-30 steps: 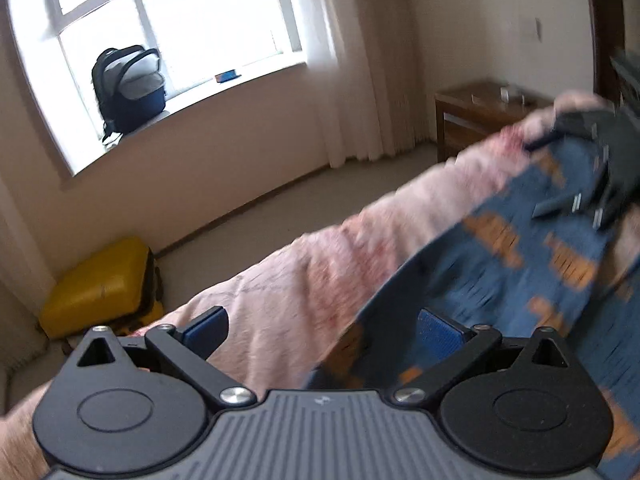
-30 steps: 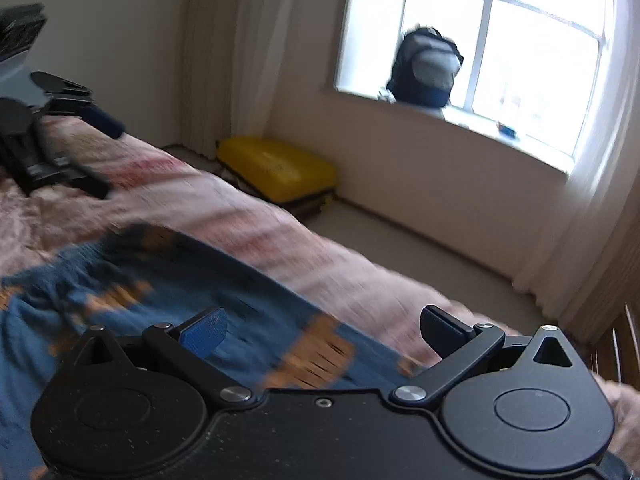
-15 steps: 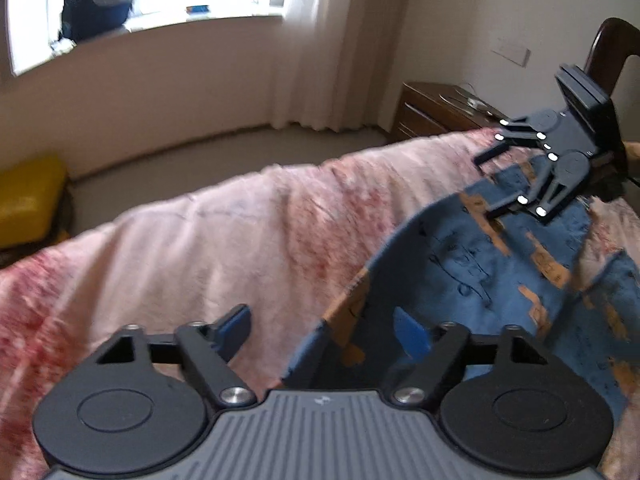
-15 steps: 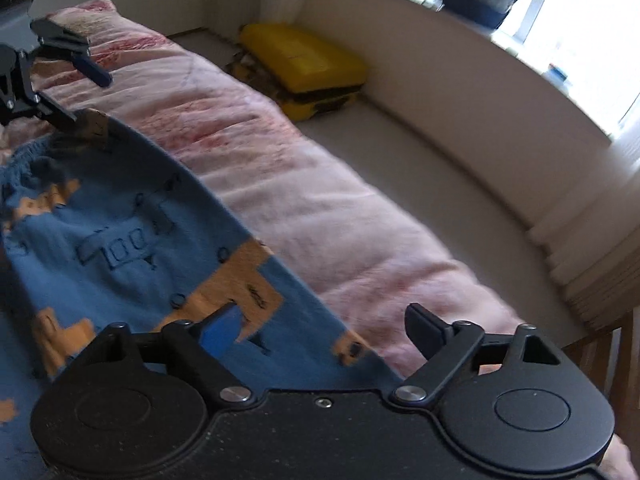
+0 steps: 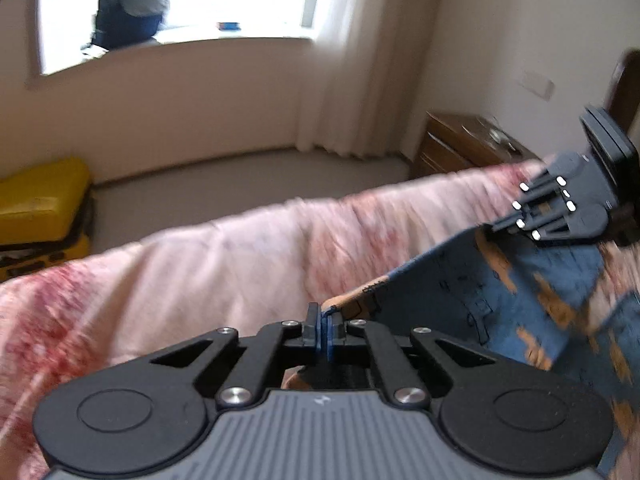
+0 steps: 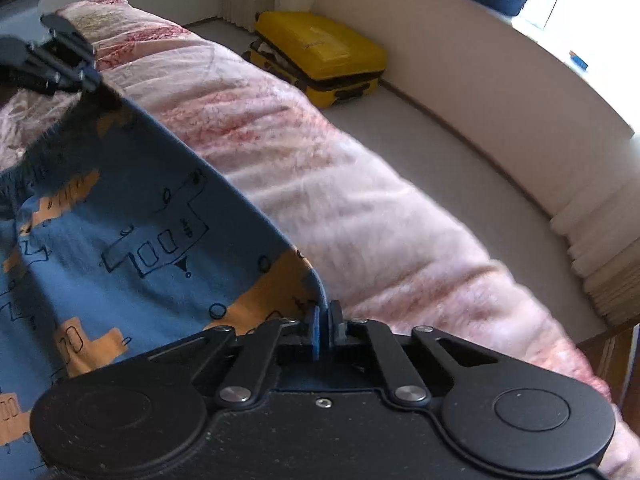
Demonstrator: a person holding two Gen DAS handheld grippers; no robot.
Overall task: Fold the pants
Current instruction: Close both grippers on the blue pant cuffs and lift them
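Note:
Blue pants point(image 5: 460, 304) with orange patches and line drawings lie on a pink bed cover point(image 5: 200, 272). In the left wrist view my left gripper point(image 5: 324, 320) is shut on one corner of their edge. My right gripper point(image 5: 494, 227) grips the far end of that same edge at the upper right. In the right wrist view the right gripper point(image 6: 325, 316) is shut on an orange corner of the pants point(image 6: 132, 216). The left gripper point(image 6: 90, 80) pinches the dark far corner at the top left. The edge runs taut between the two.
The pink bed cover point(image 6: 360, 208) drops off to a grey carpet point(image 6: 432, 132). A yellow suitcase point(image 6: 320, 56) lies on the floor under a window sill with a dark backpack point(image 5: 132, 4). A wooden nightstand point(image 5: 464, 140) and pale curtains point(image 5: 368, 56) stand by the wall.
Both grippers went from wide open to shut, each closing on a corner of the pants' edge. Both dropped closer to the bed and rolled somewhat.

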